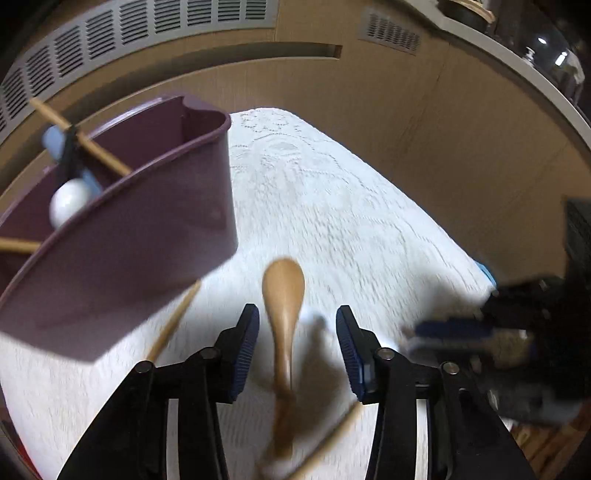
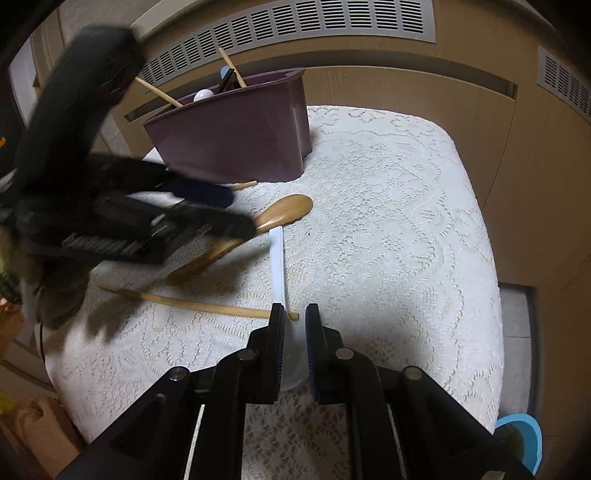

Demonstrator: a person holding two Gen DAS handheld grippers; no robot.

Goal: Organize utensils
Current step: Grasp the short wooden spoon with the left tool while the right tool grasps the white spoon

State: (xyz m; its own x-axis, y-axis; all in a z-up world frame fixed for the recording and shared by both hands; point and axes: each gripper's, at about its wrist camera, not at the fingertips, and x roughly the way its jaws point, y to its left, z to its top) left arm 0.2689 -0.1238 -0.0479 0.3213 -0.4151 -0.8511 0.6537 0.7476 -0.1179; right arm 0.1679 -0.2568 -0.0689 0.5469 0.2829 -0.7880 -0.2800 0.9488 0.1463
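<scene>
A purple utensil holder stands at the back of the white lace-covered table; it also shows in the left wrist view, with chopsticks, a white spoon and a dark utensil in it. A wooden spoon lies on the cloth. My left gripper is open, its jaws on either side of the spoon's neck; it also shows in the right wrist view. My right gripper is shut on a white spoon by its bowl end, handle pointing away. Wooden chopsticks lie on the cloth.
Another chopstick lies by the holder's base. A wooden cabinet with vent grilles stands behind the table. A blue round object sits off the table's right edge. Motion blur smears the left gripper in both views.
</scene>
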